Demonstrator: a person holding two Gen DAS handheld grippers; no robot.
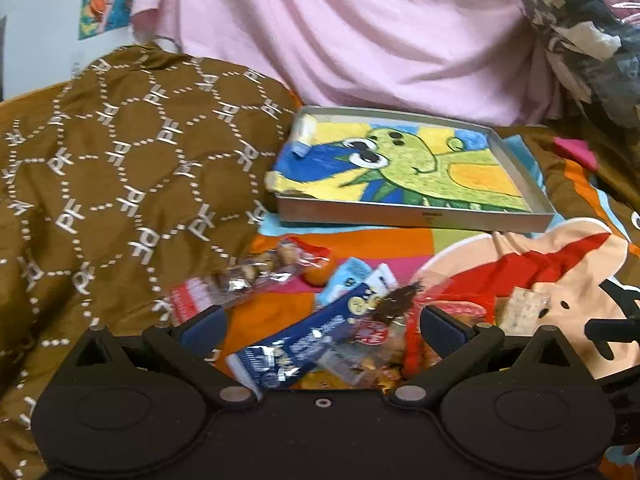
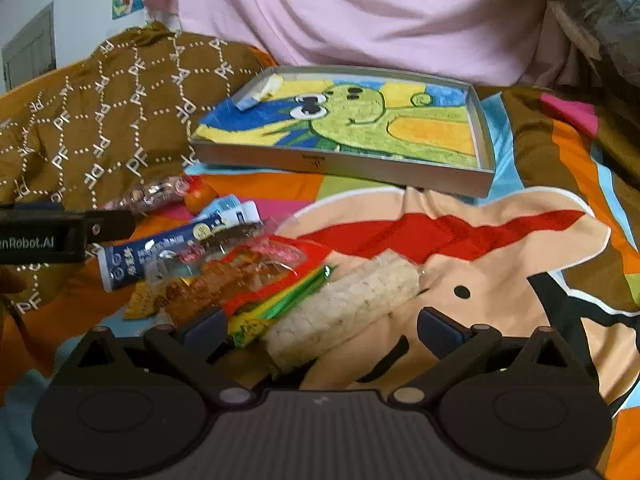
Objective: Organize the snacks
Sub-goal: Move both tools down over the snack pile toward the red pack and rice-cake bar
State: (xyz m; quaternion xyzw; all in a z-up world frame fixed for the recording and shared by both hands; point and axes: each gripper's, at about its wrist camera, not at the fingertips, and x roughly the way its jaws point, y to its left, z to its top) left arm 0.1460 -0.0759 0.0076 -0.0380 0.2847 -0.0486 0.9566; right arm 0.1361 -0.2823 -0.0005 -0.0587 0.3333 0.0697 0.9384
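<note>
Far left, the clear crinkly packet of round brown biscuits point(image 2: 154, 194) lies at about ten o'clock from the pile, a small orange fruit point(image 2: 200, 199) just beside it. Moving in, the left gripper point(image 1: 322, 326) hangs over the heap, jaws spread wide, nothing between them; under its gap sits the long dark-blue foil snack bar point(image 1: 304, 340), long axis running from seven o'clock up to one o'clock, with a clear wrapper of dark dried fruit point(image 1: 394, 304) crossing its far end. Next along, a red-edged clear packet of brown crackers point(image 2: 240, 276) and a thin yellow-green stick pack point(image 2: 280, 308) fan out together. Now the right gripper point(image 2: 320, 328), also fully open and holding nothing, has the pale puffed-rice roll in clear film point(image 2: 340, 308) straight ahead at twelve o'clock, its near end between the finger pads, its long axis tilting from seven to two o'clock. I'd say the right hand is nearer that roll, the left nearer the blue bar. Beyond them all, at twelve to one o'clock, waits the shallow grey box lid lined with a green cartoon drawing point(image 2: 482, 136), well apart from the pile, only a small pale-blue wrapped sweet point(image 2: 256, 94) in its far left corner
</note>
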